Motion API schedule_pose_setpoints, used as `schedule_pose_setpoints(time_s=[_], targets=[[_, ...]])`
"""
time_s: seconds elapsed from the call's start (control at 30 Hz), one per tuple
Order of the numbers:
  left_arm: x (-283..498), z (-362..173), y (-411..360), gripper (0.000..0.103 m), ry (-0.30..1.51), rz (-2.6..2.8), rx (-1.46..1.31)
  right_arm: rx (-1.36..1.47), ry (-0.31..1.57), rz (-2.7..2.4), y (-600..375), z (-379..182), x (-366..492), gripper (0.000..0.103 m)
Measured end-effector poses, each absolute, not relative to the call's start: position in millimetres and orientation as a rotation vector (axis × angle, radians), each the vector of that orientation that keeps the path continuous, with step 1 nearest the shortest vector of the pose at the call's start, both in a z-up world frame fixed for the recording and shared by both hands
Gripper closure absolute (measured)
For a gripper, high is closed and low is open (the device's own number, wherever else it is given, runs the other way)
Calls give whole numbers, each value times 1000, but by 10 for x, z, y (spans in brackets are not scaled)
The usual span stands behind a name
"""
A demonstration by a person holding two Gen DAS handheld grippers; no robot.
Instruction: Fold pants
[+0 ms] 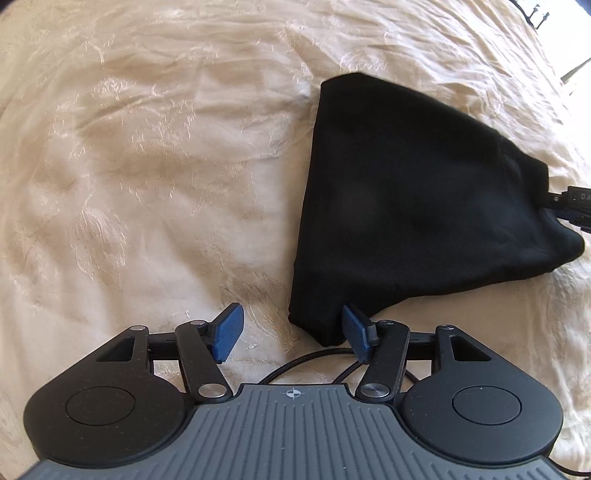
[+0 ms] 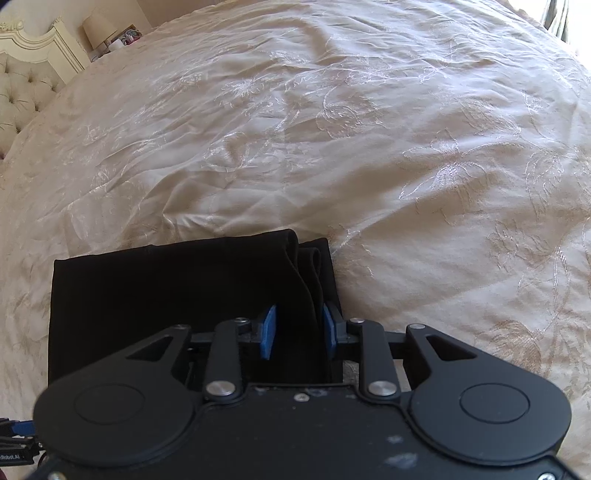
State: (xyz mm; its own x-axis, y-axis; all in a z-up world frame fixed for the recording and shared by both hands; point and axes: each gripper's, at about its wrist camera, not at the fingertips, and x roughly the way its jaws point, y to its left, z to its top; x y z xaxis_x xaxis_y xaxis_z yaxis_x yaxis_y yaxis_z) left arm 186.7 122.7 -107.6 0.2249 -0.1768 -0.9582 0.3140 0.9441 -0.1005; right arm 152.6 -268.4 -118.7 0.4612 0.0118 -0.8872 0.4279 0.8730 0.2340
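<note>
Left wrist view, nearest the lens: the left gripper [image 1: 293,334] points steeply down at the bed, its 2 blue pads [image 1: 228,332] standing well apart with nothing pinched between them. The near corner of the black pants [image 1: 406,206] lies in the gap, close against the right-hand pad, but the left-hand pad hangs over bare cloth, so nothing is clamped. A black cable [image 1: 306,363] loops across the cover just under the jaws. Beyond them the pants lie as a folded, dark, roughly triangular bundle on the cream embroidered bedspread [image 1: 147,166], spreading away to the right. At that far right edge the tip of the other tool [image 1: 570,205] touches the bundle's end. The rest of the bedspread runs off wrinkled to the left and top.

From the right wrist, the right gripper [image 2: 299,332] also tilts down, right over the folded pants [image 2: 166,295]. Its 2 blue pads [image 2: 269,332] are parted, with stacked layers of black fabric lying in the gap. The right pad sits next to the fabric's edge; the left one shows a clear face, so the jaws look released rather than biting. The pants' folded edges show as 2 or 3 ridges just ahead of the fingertips. Past them the bedspread [image 2: 369,147] stretches wide, and at the far left a tufted cream headboard [image 2: 26,85] and a lamp [image 2: 99,31] stand at the bed's end.
</note>
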Motion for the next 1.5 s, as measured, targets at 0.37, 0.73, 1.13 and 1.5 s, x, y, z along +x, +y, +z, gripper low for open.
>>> schedule_pose_setpoints(time_s=[0.37,0.73,1.13,1.5], targets=[[2380,-1134,776,46,1250,-407,143,482,1112,-239,-2637,-1193,1437,49],[2654,-1435,448,12,1264,-425,134,631,1204,-238,-2691,-1366,1709,24],[2703,-1486,495,7,1314,-407,11,725,1133,-238,-2668,-1374,1517,23],[2587,-1198,728,92,1230,-304,-66,549,1167,-301,-2386,-1181,1534,41]])
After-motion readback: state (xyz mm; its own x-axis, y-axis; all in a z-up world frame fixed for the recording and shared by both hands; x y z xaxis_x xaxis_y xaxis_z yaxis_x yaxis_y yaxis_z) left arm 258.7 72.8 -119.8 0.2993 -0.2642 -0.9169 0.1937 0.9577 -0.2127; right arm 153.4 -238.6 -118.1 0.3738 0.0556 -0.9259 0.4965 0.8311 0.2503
